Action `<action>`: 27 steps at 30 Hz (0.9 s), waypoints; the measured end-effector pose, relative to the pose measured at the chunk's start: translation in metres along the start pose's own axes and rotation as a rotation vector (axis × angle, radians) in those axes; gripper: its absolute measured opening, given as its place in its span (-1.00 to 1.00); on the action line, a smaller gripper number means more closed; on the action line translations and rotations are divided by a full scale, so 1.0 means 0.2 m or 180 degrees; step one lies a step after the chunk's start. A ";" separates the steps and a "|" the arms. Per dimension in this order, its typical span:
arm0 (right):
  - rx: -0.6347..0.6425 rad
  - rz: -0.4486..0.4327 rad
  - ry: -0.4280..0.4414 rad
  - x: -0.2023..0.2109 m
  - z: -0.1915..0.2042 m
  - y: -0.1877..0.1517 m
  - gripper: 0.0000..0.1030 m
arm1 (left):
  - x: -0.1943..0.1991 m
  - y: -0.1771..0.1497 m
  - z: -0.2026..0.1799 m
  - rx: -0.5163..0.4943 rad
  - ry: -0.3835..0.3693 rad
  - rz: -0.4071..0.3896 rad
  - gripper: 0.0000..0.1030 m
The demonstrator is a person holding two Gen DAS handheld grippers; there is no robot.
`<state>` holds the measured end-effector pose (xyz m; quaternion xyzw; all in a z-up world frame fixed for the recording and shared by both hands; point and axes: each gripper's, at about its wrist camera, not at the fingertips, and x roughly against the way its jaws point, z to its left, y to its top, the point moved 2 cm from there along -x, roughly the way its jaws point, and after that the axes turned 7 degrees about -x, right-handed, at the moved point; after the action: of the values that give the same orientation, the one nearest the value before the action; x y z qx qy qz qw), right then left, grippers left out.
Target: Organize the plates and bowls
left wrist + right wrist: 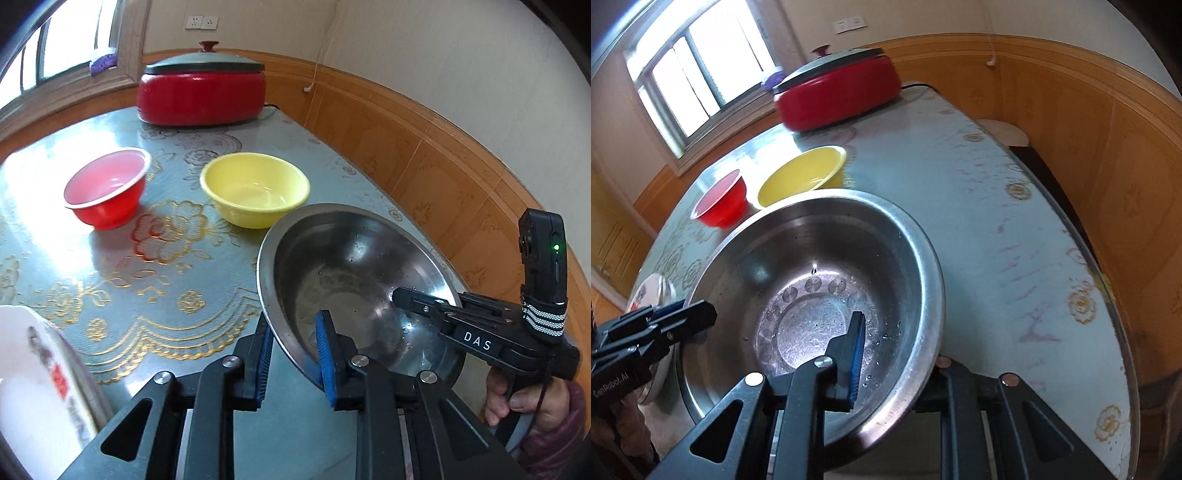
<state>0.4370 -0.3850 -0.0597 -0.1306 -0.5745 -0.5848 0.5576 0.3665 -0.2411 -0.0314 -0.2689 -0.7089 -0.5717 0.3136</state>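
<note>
A large steel bowl point(354, 273) point(812, 280) is held tilted over the near right part of the table. My left gripper point(295, 350) straddles its left rim, one finger inside and one outside, and it shows at the left of the right wrist view point(665, 325). My right gripper point(897, 354) is shut on the bowl's right rim, one pad inside and the other finger hidden behind the wall; it shows in the left wrist view point(410, 299). A yellow bowl point(255, 188) point(803, 175) and a red bowl point(107, 186) point(722, 201) stand beyond.
A red lidded pot point(201, 88) point(838, 92) stands at the far end of the flowered table point(166, 273) point(997, 221). A white patterned plate point(40, 387) point(652, 291) lies at the near left. A wood-panelled wall point(424, 155) runs along the right.
</note>
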 end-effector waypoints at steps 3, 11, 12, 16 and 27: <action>0.0191 0.0028 0.0125 -0.01 0.08 0.00 -0.65 | 0.08 -0.03 0.04 -0.0036 0.0124 -0.0065 -0.54; 0.0565 0.0164 0.0358 -0.07 0.24 -0.01 -0.64 | 0.17 -0.15 0.13 0.0009 0.0397 0.0011 -0.52; 0.0598 0.0186 0.0361 -0.08 0.24 -0.01 -0.64 | 0.15 -0.16 0.13 0.0026 0.0422 0.0048 -0.52; 0.0711 0.0291 0.0381 -0.11 0.26 -0.04 -0.64 | 0.14 -0.19 0.13 0.0034 0.0483 0.0131 -0.51; 0.0753 0.0390 0.0499 -0.13 0.24 -0.03 -0.57 | 0.09 -0.18 0.12 -0.0002 0.0507 0.0199 -0.50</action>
<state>0.4183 -0.3351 -0.0679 -0.0528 -0.5850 -0.4862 0.6469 0.3238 -0.2248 -0.0441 -0.2447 -0.6728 -0.5814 0.3866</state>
